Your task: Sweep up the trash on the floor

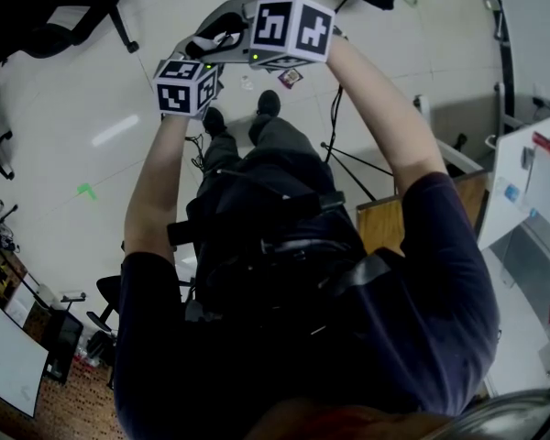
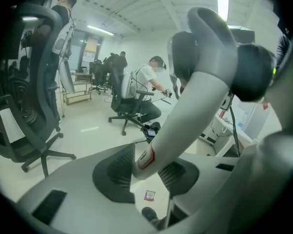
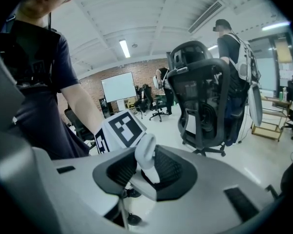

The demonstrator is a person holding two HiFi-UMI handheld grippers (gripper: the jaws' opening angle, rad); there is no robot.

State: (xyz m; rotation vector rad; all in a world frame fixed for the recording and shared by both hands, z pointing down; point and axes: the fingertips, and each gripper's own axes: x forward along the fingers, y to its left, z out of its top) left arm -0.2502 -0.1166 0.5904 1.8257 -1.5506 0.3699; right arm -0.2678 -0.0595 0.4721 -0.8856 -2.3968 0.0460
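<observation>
Trash: one small wrapper (image 1: 291, 77) lying flat on pale floor (image 1: 119, 154), just ahead of person's shoes (image 1: 268, 104), far below both grippers. Left gripper (image 2: 146, 173): jaws stand wide yet clamped on thick grey handle (image 2: 185, 111), which slants up to a hooked end. Right gripper (image 3: 144, 172): jaws pressed on looped white handle tip (image 3: 145, 152); thin rod (image 3: 121, 206) drops beneath it. Both grippers held high, close together. Office chair (image 3: 205, 101) stands nearby
</observation>
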